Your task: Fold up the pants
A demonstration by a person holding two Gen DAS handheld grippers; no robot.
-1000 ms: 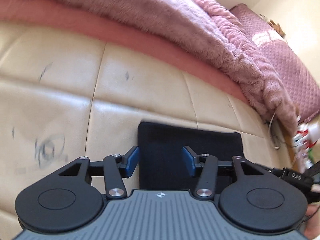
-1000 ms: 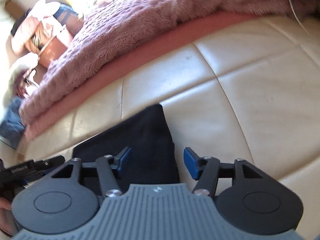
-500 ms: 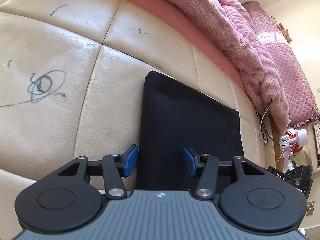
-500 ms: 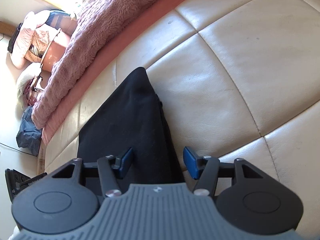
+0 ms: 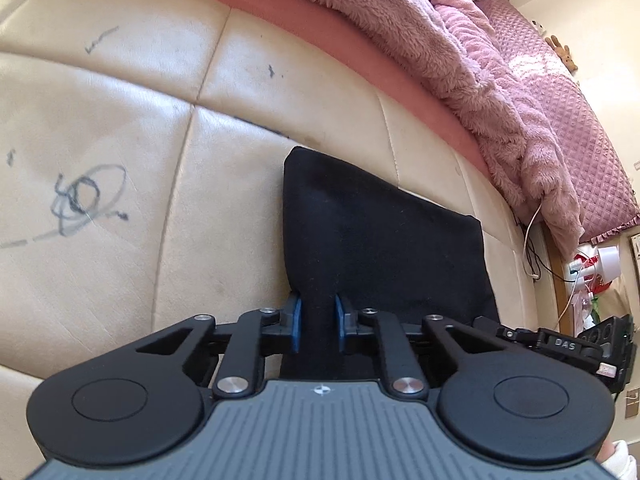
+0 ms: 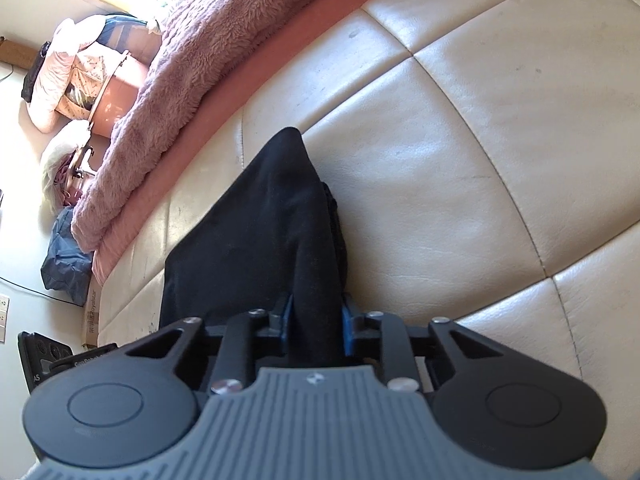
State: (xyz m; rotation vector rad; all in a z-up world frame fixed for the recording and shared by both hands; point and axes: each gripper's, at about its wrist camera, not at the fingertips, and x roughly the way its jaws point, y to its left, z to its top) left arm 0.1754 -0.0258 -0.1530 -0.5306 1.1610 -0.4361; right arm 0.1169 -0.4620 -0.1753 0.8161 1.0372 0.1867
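Black pants [image 5: 380, 240] on a cream leather cushion [image 5: 120, 128] scribbled with dark ink; fluffy pink blanket [image 5: 420, 32], pink diamond-quilted cover [image 5: 568, 96].

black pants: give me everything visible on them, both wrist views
The black pants are plain, matte, soft-looking fabric, already folded into a compact panel with a neat far edge and squared corners. They lie on the cream leather cushion, short of the pink blanket. Both tongs have just been closing: the left tongs pinch a bunched ridge at the near left corner, the right tongs pinch the near right corner, where stacked layers show along the side edge.
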